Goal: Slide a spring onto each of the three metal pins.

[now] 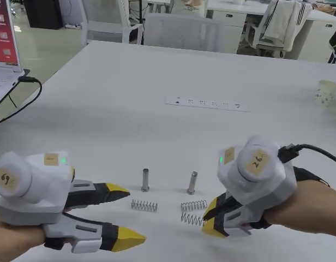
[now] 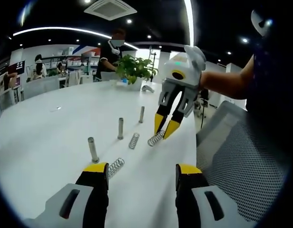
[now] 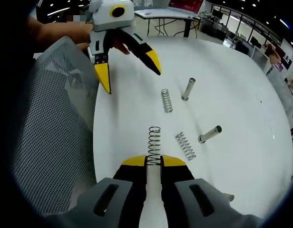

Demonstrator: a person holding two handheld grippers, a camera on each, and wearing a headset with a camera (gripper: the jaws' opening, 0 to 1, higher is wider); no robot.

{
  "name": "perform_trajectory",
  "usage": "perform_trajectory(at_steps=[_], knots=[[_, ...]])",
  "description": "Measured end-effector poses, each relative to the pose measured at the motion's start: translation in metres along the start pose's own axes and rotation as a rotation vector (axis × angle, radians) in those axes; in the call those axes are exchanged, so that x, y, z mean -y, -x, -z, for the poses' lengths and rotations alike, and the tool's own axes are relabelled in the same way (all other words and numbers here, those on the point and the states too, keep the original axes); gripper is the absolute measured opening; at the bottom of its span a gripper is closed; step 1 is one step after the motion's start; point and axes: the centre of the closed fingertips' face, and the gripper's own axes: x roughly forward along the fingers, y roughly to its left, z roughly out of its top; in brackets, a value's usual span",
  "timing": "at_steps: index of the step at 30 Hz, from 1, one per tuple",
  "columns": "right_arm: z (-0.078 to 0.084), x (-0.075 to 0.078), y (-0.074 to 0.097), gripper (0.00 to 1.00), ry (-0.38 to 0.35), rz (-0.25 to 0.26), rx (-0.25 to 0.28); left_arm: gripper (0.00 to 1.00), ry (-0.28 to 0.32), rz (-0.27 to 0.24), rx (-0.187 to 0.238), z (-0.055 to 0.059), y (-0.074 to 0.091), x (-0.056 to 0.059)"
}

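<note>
The right gripper (image 3: pixel 154 161) is recorded with its jaws pressed together on one end of a spring (image 3: pixel 154 140), which is pointed forward low at the white table (image 1: pixel 157 71). The left gripper (image 2: pixel 141 169) is held with its jaws spread wide, just beside a second spring (image 2: pixel 116 166), and a third spring (image 2: pixel 133 140) is seen lying flat further along. Three bare metal pins are noted upright in a row beside the springs: near pin (image 2: pixel 92 149), middle pin (image 2: pixel 120 128), far pin (image 2: pixel 141 114).
</note>
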Motion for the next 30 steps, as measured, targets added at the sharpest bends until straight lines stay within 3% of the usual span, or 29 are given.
perform_trajectory(at_steps=[12,30], knots=[[-0.019,-0.006,-0.005,0.08,0.051,-0.021,0.005,0.45,-0.056,0.060,-0.010,-0.004,-0.011,0.008],[-0.031,-0.015,-0.008,0.08,0.092,-0.045,0.007,0.34,-0.130,0.124,-0.037,-0.006,-0.023,0.020]])
